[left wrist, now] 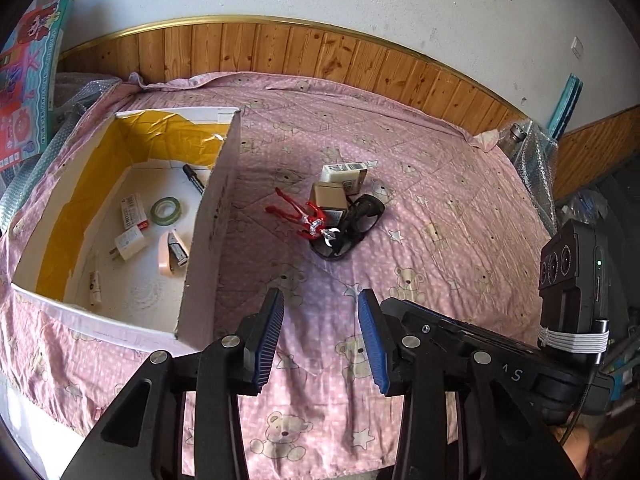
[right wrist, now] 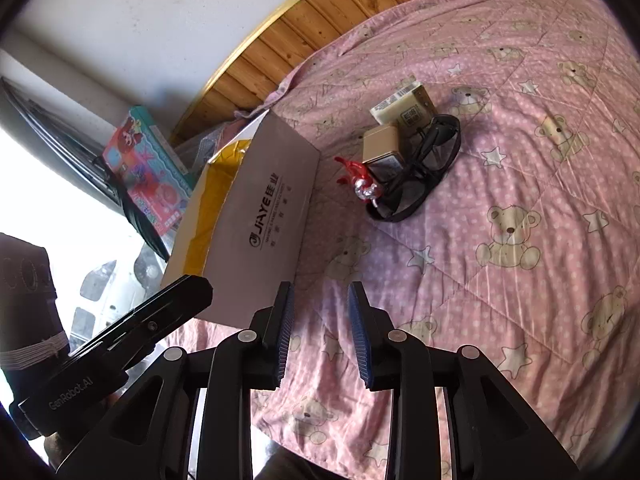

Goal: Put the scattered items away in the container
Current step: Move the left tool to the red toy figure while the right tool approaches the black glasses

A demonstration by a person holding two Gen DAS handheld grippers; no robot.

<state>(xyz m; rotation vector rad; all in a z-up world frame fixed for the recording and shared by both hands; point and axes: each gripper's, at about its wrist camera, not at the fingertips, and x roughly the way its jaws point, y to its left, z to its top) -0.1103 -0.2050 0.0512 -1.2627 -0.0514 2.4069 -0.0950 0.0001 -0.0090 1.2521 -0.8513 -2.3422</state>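
Hovering claws above a pink quilt (left wrist: 440, 184), both spread and empty.
Ahead of the left gripper (left wrist: 320, 336): toy figure (left wrist: 308, 216), sunglasses (left wrist: 356, 220), two small boxes (left wrist: 340, 184); the white box (left wrist: 212, 216) stands to its left. The right gripper (right wrist: 320, 332) has the box wall just left of its fingers.

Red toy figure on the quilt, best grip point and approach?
Judging from the pose: grip the red toy figure across its legs, the free end pointing toward the container. Its head end rests against the sunglasses and small brown box. Come from above on the container side; the left claw is open.
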